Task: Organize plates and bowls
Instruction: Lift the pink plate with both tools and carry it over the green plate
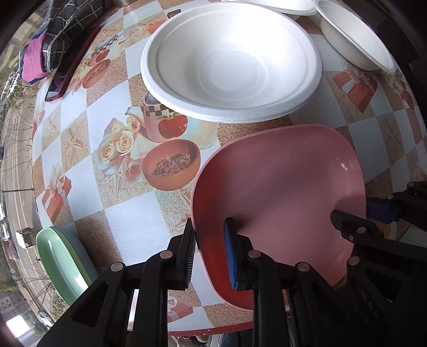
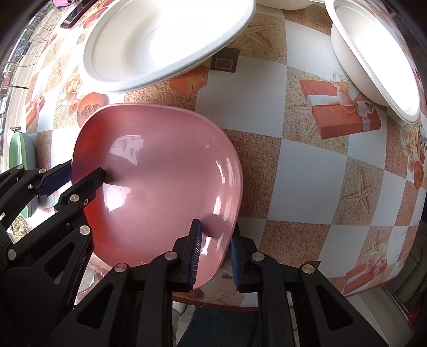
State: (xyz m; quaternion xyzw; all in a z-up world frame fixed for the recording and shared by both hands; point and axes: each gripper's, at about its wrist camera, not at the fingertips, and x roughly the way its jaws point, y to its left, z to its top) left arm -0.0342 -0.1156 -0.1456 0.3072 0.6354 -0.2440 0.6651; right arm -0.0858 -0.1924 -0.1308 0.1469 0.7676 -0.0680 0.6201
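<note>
A pink, rounded-square plate (image 1: 280, 192) (image 2: 165, 181) is held over the near part of the patterned table (image 1: 88, 170) (image 2: 307, 165). My left gripper (image 1: 210, 253) (image 2: 77, 178) is shut on the plate's left rim, one finger inside and one outside. On the opposite rim, my right gripper (image 2: 215, 256) (image 1: 355, 213) is shut in the same way. Behind the pink plate lies a large white paper plate (image 1: 232, 61) (image 2: 160, 40). A white paper bowl (image 1: 357, 40) (image 2: 373, 58) sits at the far right.
A green plate (image 1: 58, 261) (image 2: 17, 149) rests at the table's near left edge. A phone in a dark red case (image 1: 72, 64) and folded cloth (image 1: 61, 32) lie at the far left. Another white plate (image 1: 280, 5) shows at the top. The table's front edge (image 1: 213, 329) is close.
</note>
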